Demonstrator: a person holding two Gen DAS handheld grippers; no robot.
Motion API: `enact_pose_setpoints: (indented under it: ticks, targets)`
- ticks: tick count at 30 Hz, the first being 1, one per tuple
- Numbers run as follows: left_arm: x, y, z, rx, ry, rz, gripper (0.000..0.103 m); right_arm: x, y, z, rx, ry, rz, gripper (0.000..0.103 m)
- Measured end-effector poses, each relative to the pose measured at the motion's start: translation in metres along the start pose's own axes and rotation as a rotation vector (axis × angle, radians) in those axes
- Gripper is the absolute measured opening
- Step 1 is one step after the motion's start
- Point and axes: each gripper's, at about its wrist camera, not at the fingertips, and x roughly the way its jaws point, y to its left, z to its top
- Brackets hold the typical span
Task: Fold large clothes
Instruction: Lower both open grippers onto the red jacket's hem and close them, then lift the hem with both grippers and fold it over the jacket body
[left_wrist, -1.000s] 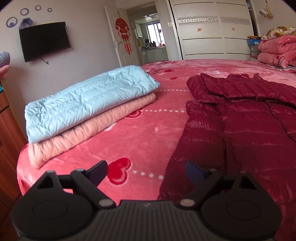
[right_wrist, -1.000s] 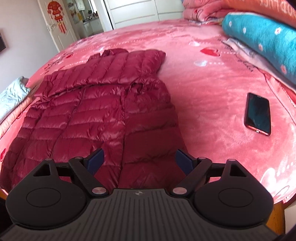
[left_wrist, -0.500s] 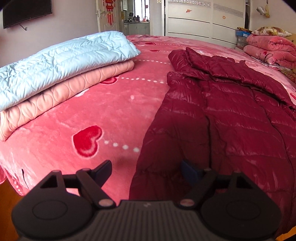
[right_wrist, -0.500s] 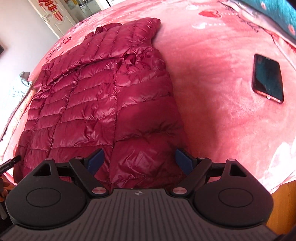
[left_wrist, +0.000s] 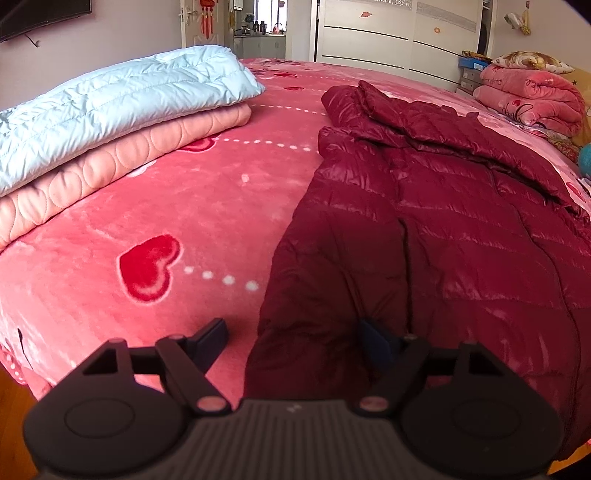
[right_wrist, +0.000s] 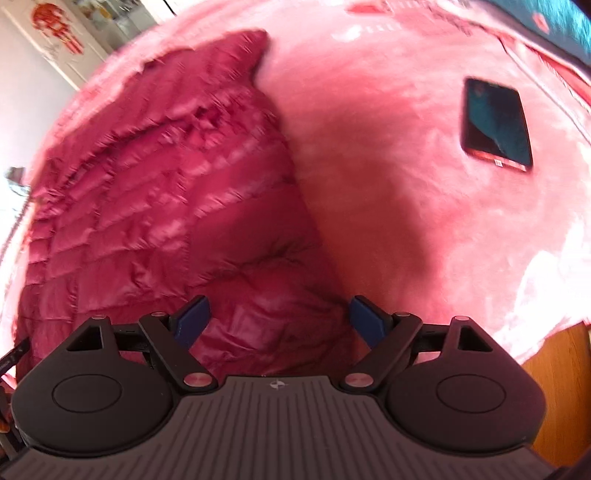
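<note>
A dark red puffer jacket (left_wrist: 461, 229) lies spread on the pink bed, its hem toward me. My left gripper (left_wrist: 293, 341) hovers low over the hem's left corner. Its jaws are closing but still wide: the jacket's edge lies between them, and the pads do not press on it. One of its fingers (left_wrist: 210, 339) is over bare blanket, the other over the jacket. In the blurred right wrist view the jacket (right_wrist: 166, 206) fills the left half. My right gripper (right_wrist: 279, 319) stands open above the hem's right corner, gripping nothing.
A folded light blue jacket (left_wrist: 122, 107) lies on a folded pink one (left_wrist: 110, 166) at the bed's left. A phone (right_wrist: 496, 123) lies on the blanket (right_wrist: 406, 184) right of the jacket. Folded pink bedding (left_wrist: 532, 96) is stacked far right. The bed's edge and wood floor (right_wrist: 554, 387) are close below.
Both grippers have tipped downward and come closer to the jacket's near hem. The left jaws have narrowed a little. The right view has rolled and blurred.
</note>
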Motion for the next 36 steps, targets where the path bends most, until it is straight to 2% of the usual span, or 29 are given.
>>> enact_pose_setpoints:
  ticks: [7, 10, 11, 14, 16, 18, 21, 22, 24, 29, 36]
  targets:
    - [0.003, -0.004, -0.003, 0.009, -0.004, -0.010, 0.078, 0.018, 0.004, 0.004, -0.029, 0.085, -0.006, 0.103]
    - [0.002, -0.007, -0.004, 0.017, -0.012, -0.023, 0.069, 0.025, 0.015, 0.005, -0.077, 0.117, -0.002, 0.103]
    - [0.001, -0.008, -0.004, 0.024, -0.016, -0.032, 0.062, 0.028, 0.018, 0.005, -0.089, 0.126, 0.005, 0.102]
    - [-0.001, -0.013, -0.005, 0.044, -0.024, -0.051, 0.047, 0.032, 0.021, 0.003, -0.109, 0.142, 0.044, 0.081]
    - [-0.002, -0.015, -0.005, 0.052, -0.026, -0.065, 0.039, 0.034, 0.024, 0.001, -0.118, 0.135, 0.067, 0.058]
    - [-0.003, -0.017, -0.004, 0.052, -0.025, -0.079, 0.028, 0.032, 0.028, -0.002, -0.129, 0.116, 0.096, 0.040]
    - [-0.004, -0.020, -0.003, 0.047, -0.020, -0.108, 0.014, 0.029, 0.042, -0.005, -0.154, 0.075, 0.100, 0.027]
    - [-0.004, -0.021, -0.002, 0.042, -0.018, -0.118, 0.012, 0.028, 0.046, -0.004, -0.158, 0.059, 0.102, 0.023]
    - [-0.005, -0.023, -0.001, 0.040, -0.016, -0.135, 0.007, 0.024, 0.049, -0.006, -0.160, 0.025, 0.121, 0.019]
    - [-0.014, -0.028, 0.003, 0.038, -0.032, -0.179, 0.004, 0.012, 0.053, -0.009, -0.122, -0.072, 0.180, 0.015]
    - [-0.045, -0.024, 0.016, -0.004, -0.108, -0.280, 0.003, -0.006, 0.046, -0.016, -0.018, -0.193, 0.297, 0.011]
